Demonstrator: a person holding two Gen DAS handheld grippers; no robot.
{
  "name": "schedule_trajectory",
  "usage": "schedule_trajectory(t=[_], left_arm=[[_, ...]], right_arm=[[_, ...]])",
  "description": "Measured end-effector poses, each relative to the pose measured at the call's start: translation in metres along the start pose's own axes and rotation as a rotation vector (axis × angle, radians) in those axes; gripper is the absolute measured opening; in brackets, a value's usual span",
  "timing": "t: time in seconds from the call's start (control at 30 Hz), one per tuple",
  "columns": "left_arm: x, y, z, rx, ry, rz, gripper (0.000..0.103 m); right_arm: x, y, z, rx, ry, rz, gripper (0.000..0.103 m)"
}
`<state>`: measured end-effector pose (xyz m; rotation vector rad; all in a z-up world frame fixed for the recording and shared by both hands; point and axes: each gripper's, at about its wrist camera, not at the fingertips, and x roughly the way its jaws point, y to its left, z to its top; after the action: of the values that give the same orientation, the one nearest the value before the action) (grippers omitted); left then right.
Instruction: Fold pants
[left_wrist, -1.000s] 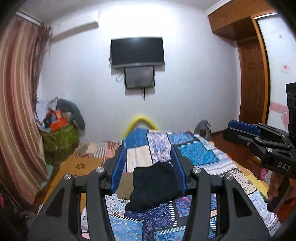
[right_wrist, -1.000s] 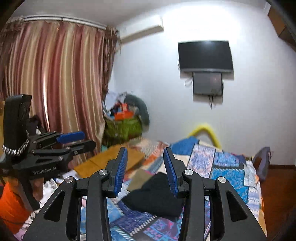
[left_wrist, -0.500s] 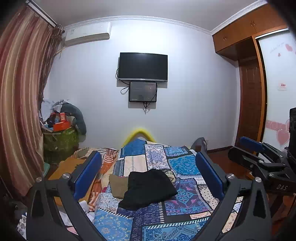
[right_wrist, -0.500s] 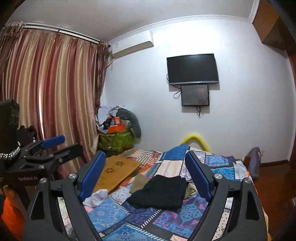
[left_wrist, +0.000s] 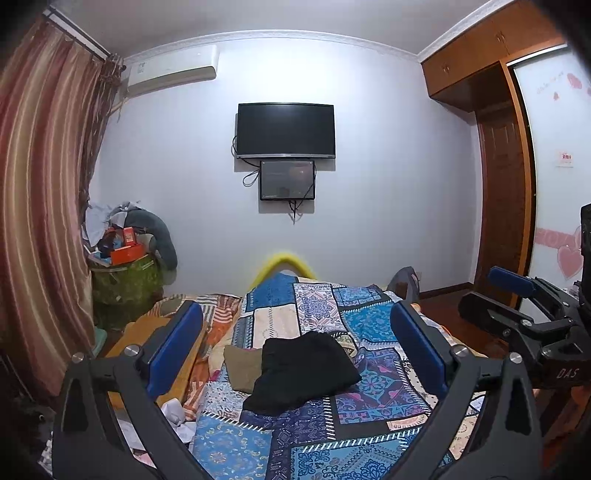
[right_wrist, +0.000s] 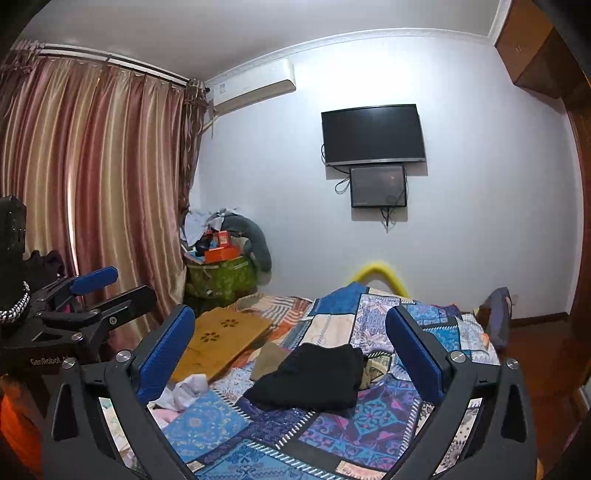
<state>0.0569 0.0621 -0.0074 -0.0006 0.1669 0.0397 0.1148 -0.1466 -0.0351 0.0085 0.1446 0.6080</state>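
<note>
In the left wrist view, the left gripper (left_wrist: 295, 347) is seen with its blue fingers (left_wrist: 173, 350) spread wide and nothing held between them. The black pants (left_wrist: 301, 371) lie on the bed (left_wrist: 369, 406) ahead of and below the fingers, framed in the gap between them and well apart from both. The bundle appears already folded; its long axis seems to run from near left to far right, though this is hard to judge. One tan cloth (left_wrist: 242, 365) lies touching its left side. The right gripper (left_wrist: 517, 295) is seen off to the right, also released.

In the right wrist view, the right gripper (right_wrist: 291, 347) is likewise spread wide and empty, with the pants (right_wrist: 310, 376) ahead and below, again centred between the fingers (right_wrist: 417, 354). Neither hand is judged clearly nearer. Counted: one pair of black pants, one tan cloth, one yellow-brown board (right_wrist: 221, 343) to the left, two grippers.
</note>
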Motion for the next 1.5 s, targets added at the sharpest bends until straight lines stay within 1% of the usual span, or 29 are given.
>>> schedule_trajectory(t=[0.07,0.47,0.77,1.5], left_arm=[[0.0,0.0,-0.001,-0.003,0.001,-0.002,0.103],[-0.002,-0.005,-0.001,0.008,-0.003,-0.011,0.103],[0.0,-0.005,-0.004,-0.011,0.002,-0.024,0.103],[0.006,-0.007,-0.011,-0.015,0.027,-0.031,0.103]], right_arm=[[-0.003,0.0,-0.005,0.002,0.002,-0.002,0.103],[-0.007,0.001,-0.003,0.002,0.008,-0.003,0.103],[-0.007,-0.001,-0.003,0.016,0.017,-0.004,0.103],[-0.007,-0.002,-0.004,0.022,0.022,-0.002,0.103]])
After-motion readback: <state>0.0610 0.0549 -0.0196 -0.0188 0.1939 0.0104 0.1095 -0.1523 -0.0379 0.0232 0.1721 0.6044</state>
